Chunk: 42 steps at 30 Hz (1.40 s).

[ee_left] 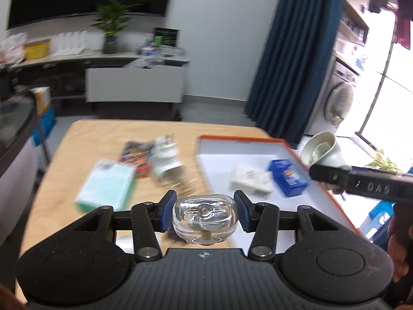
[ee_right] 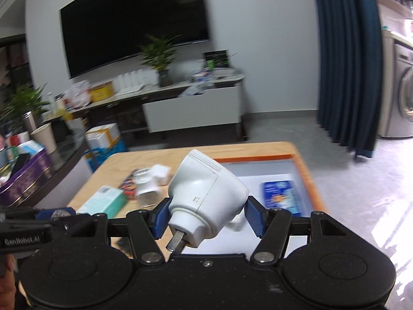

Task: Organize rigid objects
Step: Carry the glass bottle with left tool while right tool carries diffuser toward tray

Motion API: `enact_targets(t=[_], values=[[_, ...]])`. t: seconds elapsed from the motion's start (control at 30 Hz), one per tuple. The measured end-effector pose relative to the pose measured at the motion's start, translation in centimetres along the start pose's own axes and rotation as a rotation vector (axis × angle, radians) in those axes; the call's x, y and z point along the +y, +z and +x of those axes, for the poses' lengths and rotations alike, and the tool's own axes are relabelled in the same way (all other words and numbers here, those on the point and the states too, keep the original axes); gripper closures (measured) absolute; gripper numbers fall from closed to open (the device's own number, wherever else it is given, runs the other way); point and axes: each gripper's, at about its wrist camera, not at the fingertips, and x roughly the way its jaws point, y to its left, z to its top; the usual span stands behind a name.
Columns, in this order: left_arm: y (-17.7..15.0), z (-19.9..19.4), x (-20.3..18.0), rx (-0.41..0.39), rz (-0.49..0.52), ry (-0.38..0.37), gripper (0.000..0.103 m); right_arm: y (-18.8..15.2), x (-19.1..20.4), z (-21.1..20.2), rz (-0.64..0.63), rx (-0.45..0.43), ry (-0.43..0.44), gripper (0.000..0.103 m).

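My left gripper is shut on a small clear glass bottle and holds it above the near edge of the wooden table. My right gripper is shut on a white plug adapter, its metal prong pointing back toward the camera; the adapter also shows in the left wrist view, held above the right rim of the orange-edged white tray. In the tray lie a blue box and a white box.
On the table left of the tray lie a mint-green box, a colourful packet and a white adapter. A glass cabinet with clutter stands to the left. A TV bench, curtain and washing machine stand behind.
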Motion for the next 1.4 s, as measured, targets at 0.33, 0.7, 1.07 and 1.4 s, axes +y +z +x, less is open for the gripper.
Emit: enact_targets(t=[0.33, 0.7, 1.07, 1.4], values=[[3.7, 5.2, -7.1, 0.039, 0.037, -0.098, 0.054, 0.5, -5.3, -2.3, 0.071, -0.041, -0.103, 0.03], [2.7, 7.1, -8.9, 0.092, 0.02, -0.086, 0.054, -0.8, -7.5, -2.2, 0.117, -0.046, -0.093, 0.03], [2.0, 7.5, -9.7, 0.109, 0.039, -0.079, 0.054, -1.5, -7.2, -1.7, 0.133, -0.046, -0.094, 0.03], [0.5, 7.3, -9.3, 0.135, 0.046, -0.084, 0.054, -2.3, -6.0, -2.9, 0.134, -0.059, -0.096, 0.03]])
